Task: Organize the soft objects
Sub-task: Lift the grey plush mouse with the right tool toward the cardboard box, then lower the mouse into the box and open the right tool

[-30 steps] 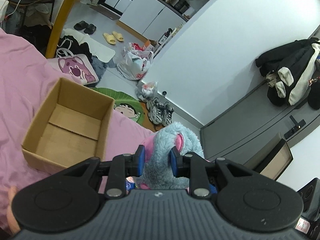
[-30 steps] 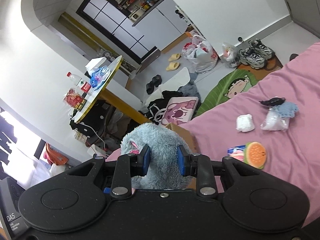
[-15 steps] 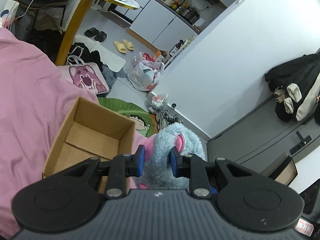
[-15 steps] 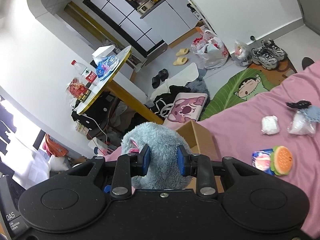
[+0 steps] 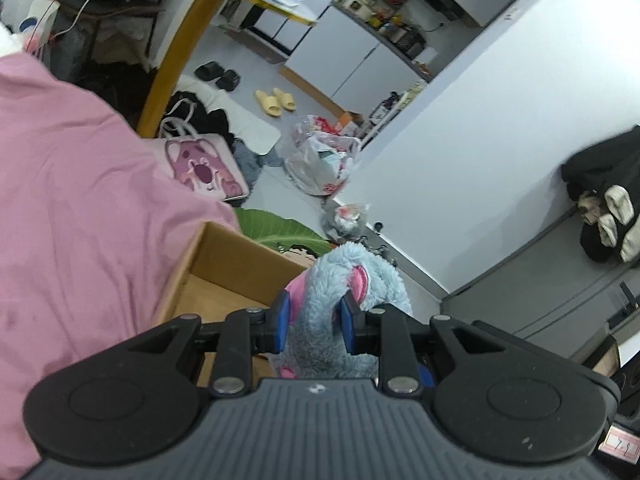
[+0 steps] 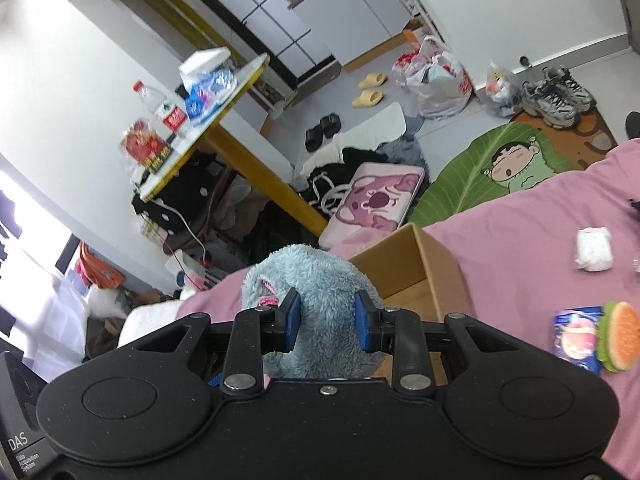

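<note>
- Since the earlier frames: both grippers have travelled toward the cardboard box point(image 5: 236, 268) with the toy between them; the box, once well off to the left in the left wrist view, now sits directly under and behind the fingers, and in the right wrist view its open corner point(image 6: 416, 264) has come up close behind the toy.
- Plush toy point(image 5: 344, 280) – blue-grey fur, pink ear lining; held off the bed by both grippers at once, over the near edge of the box. Its top shows in the right wrist view point(image 6: 304, 276).
- Left gripper point(image 5: 314, 322) – jaws nearly closed, blue pads pressed into the toy's fur on either side.
- Right gripper point(image 6: 326, 322) – jaws likewise narrow, clamped on the toy's body, fur bulging above the pads.
- Cardboard box – open top, brown, resting on the pink bedsheet point(image 5: 80, 200); the part of its inside that shows holds nothing.
- Burger-shaped toy point(image 6: 620, 336) – on the sheet to the right, touching a small blue-and-pink packet point(image 6: 576, 338).
- White bundle point(image 6: 594, 249) – on the sheet, farther back, apart from the burger.
- Floor beyond the bed: green leaf-shaped rug point(image 6: 492, 172), pink bear cushion point(image 6: 376, 200), plastic bags point(image 6: 436, 76), yellow slippers point(image 6: 370, 88), sneakers point(image 6: 556, 96).
- Yellow-legged table point(image 6: 224, 92) – carries a bottle and wrapped packets.
</note>
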Tool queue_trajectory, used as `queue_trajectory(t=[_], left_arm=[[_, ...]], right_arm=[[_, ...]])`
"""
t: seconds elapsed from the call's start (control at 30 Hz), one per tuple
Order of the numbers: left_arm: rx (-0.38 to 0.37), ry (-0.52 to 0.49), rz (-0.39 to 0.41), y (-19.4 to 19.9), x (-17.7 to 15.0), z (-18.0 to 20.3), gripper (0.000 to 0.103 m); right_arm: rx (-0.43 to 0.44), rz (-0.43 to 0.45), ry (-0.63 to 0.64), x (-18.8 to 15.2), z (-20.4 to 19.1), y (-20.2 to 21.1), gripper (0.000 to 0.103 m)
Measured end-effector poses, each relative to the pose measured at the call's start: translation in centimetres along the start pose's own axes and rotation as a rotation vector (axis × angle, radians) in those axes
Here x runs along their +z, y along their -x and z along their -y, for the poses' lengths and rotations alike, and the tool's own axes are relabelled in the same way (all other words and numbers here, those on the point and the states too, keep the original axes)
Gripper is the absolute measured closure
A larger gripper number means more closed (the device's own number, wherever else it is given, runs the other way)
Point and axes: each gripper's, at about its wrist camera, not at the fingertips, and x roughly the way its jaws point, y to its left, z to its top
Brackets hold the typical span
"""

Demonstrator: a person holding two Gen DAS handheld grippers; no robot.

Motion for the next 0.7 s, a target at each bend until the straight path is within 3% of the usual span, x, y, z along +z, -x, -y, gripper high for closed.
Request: queue_trajectory(t=[0.27, 0.7], left_arm=[[0.027, 0.051, -0.041, -3.8, 0.6, -3.8, 0.078], [0.163, -0.005, -0.073, -8.0, 0.6, -5.3, 0.082]], right_arm=[[-0.039, -0.057, -0.013, -0.5, 0.9, -4.3, 0.075], [-0.099, -0.127, 0.004, -0.2, 1.1, -8.7, 0.075]])
